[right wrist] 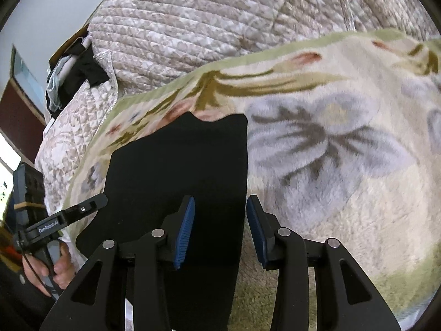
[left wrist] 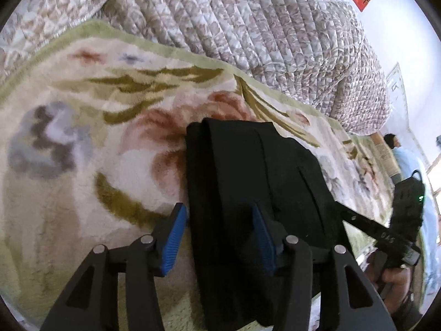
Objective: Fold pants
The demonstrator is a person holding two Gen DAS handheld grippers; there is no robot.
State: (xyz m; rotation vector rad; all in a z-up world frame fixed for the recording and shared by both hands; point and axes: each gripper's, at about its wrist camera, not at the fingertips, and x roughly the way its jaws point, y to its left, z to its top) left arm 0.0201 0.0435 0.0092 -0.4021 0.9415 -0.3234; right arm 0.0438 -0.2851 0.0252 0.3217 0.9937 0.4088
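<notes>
Bedding fills both views: a plush floral blanket spread over a bed, with a quilted cover bunched up behind it toward twelve o'clock. On the blanket lie the black pants, already doubled into a narrow stack with several layers showing along the edges.

In the left wrist view the left gripper has its jaws apart and straddles the stack's nine o'clock edge — one blue pad off the cloth over the blanket, the other above the fabric. Whether either pad touches the cloth, I cannot tell. In the right wrist view the right gripper also has its jaws apart, straddling the three o'clock edge of the pants, one pad over the black cloth and one over the blanket. Neither holds anything.

The cloth looks soft, limp and light; it should drape and slip out of square the moment it is lifted, and the fuzzy blanket will likely drag at the bottom layer. My judgement is that the best hold is at the near corners — pinching through every layer at once — so the stack travels together toward twelve o'clock for the next fold. Catching only the top layer would peel it open.
</notes>
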